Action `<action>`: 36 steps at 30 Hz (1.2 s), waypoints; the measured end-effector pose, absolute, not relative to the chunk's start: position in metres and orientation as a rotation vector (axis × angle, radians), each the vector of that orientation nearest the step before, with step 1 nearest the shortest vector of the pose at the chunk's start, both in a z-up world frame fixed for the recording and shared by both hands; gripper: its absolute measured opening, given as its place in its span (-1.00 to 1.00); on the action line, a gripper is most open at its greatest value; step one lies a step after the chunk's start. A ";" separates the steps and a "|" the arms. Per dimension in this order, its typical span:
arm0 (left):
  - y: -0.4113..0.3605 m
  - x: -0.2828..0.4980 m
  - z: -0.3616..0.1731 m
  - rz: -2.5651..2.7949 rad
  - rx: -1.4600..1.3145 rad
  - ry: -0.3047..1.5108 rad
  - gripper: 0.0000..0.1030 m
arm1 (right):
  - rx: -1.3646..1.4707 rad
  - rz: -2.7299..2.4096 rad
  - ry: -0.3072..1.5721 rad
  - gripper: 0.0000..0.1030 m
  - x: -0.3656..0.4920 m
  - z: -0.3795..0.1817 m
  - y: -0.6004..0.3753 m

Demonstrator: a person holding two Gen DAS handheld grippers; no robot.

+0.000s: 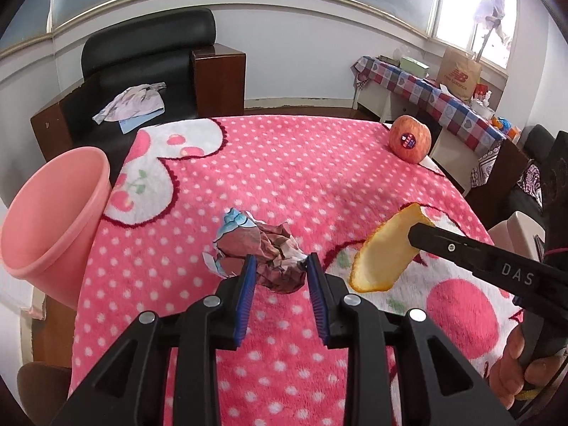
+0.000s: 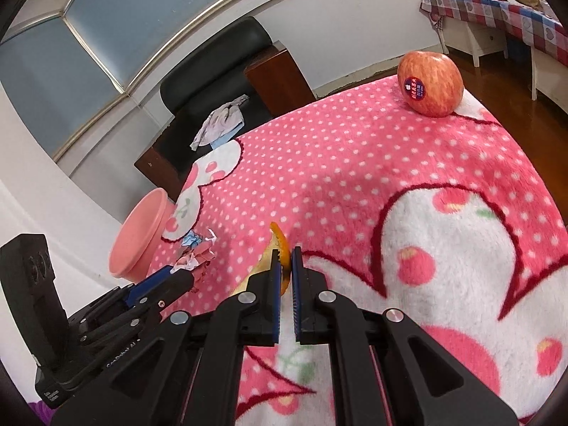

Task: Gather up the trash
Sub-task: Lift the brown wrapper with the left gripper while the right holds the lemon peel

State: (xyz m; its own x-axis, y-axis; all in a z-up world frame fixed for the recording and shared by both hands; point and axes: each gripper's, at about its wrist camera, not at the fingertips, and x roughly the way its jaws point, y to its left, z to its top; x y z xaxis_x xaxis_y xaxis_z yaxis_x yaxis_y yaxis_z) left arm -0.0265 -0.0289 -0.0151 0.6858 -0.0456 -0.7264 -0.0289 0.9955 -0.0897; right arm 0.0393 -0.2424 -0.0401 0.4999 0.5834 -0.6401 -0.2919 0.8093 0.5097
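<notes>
Left wrist view: left gripper clamps a crumpled paper wad over the pink blanket; a pink bin sits at the table's left edge, an apple far right. Right wrist view: right gripper pinches an orange peel above the blanket, with the bin beyond the left gripper.

Desk cover: pink with white polka dots, white patches printed with pink cherries, outlined dark red. Crumpled paper between left claw pads: brownish-red, white and blue. Pads: blue; claw bodies black. Peel in right claw: orange rind, pale yellow inside. Bin left of left claw: plain pink. Apple: red-orange, streaked, dark sticker.
</notes>
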 end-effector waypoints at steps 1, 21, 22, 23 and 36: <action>-0.029 -0.027 -0.015 -0.008 -0.096 0.815 -0.44 | 0.356 0.544 0.901 -0.89 0.038 -0.039 -0.243; -0.024 -0.045 -0.029 0.034 -0.034 0.787 -0.41 | 0.314 0.550 0.930 -0.88 0.024 -0.049 -0.233; -0.024 -0.046 -0.031 0.031 -0.032 0.786 -0.39 | 0.311 0.548 0.932 -0.88 0.024 -0.050 -0.232; -0.024 -0.047 -0.032 0.027 -0.031 0.786 -0.38 | 0.308 0.545 0.935 -0.88 0.024 -0.050 -0.232; -0.009 -0.056 -0.046 0.027 -0.083 0.793 -0.24 | 0.252 0.546 0.950 -0.88 0.019 -0.057 -0.222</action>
